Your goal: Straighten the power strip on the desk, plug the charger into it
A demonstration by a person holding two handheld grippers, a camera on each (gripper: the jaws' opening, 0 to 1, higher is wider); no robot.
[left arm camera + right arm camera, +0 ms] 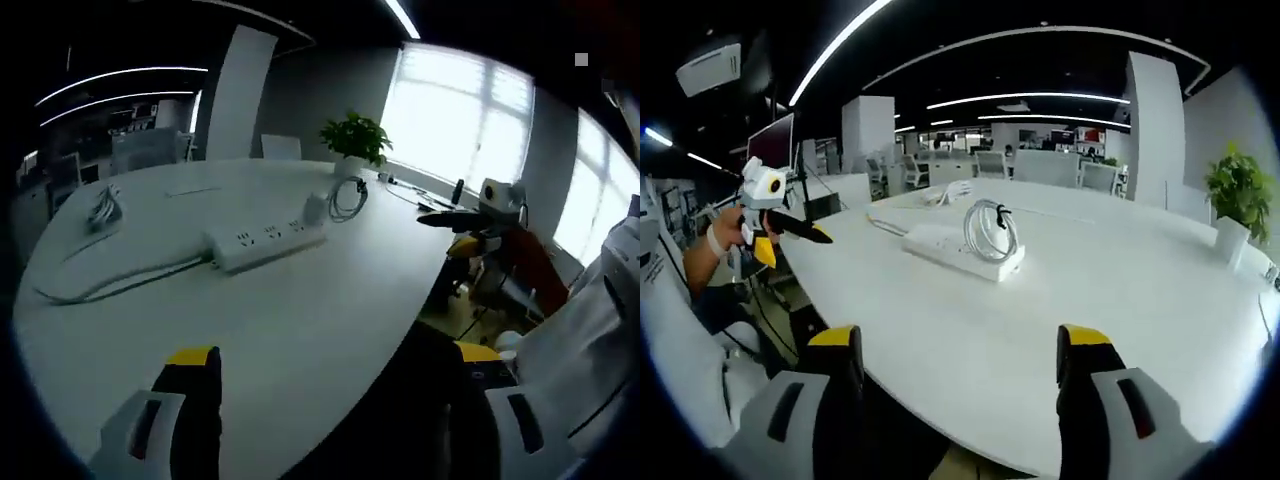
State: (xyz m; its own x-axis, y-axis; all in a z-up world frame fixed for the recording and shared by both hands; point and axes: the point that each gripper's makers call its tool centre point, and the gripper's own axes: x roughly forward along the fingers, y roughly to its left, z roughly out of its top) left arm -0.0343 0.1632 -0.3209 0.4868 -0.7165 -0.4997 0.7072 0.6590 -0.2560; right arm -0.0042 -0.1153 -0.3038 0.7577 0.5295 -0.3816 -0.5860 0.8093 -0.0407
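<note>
Worktop (330, 300) was the biggest thing here, wide, white and round at the edge, in a big office with long lights on the ceiling and bright windows (450, 110) at one side. Next in size came the two claws. The left claw (335, 375) rose from the bottom of the left gripper view with its two yellow-tipped jaws wide apart and nothing between them, low over the near edge of the worktop. The right claw (960, 350) looked the same in the right gripper view, jaws spread and holding nothing, at the worktop's edge. In the right gripper view the left claw could also be seen far off at the left, held in a person's hand (725, 235), away from the worktop. The white power strip (265, 243) lay flat near the middle of the worktop, well apart from both claws, with its white cord (110, 285) trailing off along the top. The white charger (315, 208) sat just beside one end of the strip, and its coiled cable (347, 197) lay right next to it. A green plant (355, 140) in a white pot stood near the far edge. A small white bundle of cable (103, 208) lay far off on the worktop.
</note>
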